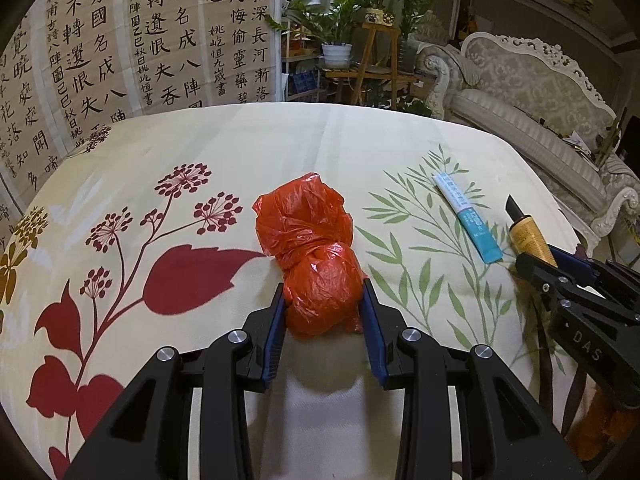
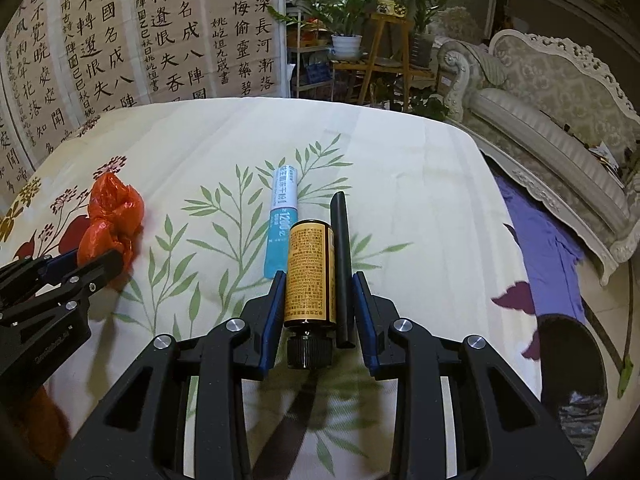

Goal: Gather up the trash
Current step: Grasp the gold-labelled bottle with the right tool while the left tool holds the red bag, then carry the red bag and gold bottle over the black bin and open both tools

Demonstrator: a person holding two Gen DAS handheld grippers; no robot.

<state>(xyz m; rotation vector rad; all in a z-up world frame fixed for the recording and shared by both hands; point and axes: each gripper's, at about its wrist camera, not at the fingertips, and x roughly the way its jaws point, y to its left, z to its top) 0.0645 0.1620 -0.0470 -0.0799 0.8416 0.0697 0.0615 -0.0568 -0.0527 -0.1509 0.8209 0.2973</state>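
Orange plastic marks the bag (image 1: 310,256), a knotted bundle lying mid-desk (image 1: 320,140) on a cream cloth (image 2: 192,152) printed with red flowers and green leaves. The left gripper (image 1: 324,300) straddles the bag's near lobe, its blue pads (image 1: 276,320) touching the plastic on both sides, so it is closed on the bag. To the right, a white-and-teal tube (image 2: 282,220) lies flat on the leaf print. Just beside it, a brown bottle (image 2: 310,272) with a yellow label and black cap lies on its side with the cap toward the camera, a black stick (image 2: 343,264) alongside it. The right gripper (image 2: 318,292) brackets both: its left pad touches the bottle, while its right pad stands slightly apart from the stick, so the jaws are not yet clamped. Calligraphy sheets (image 1: 140,32), potted plants (image 1: 340,20) and a sofa (image 2: 552,92) stand behind the desk.
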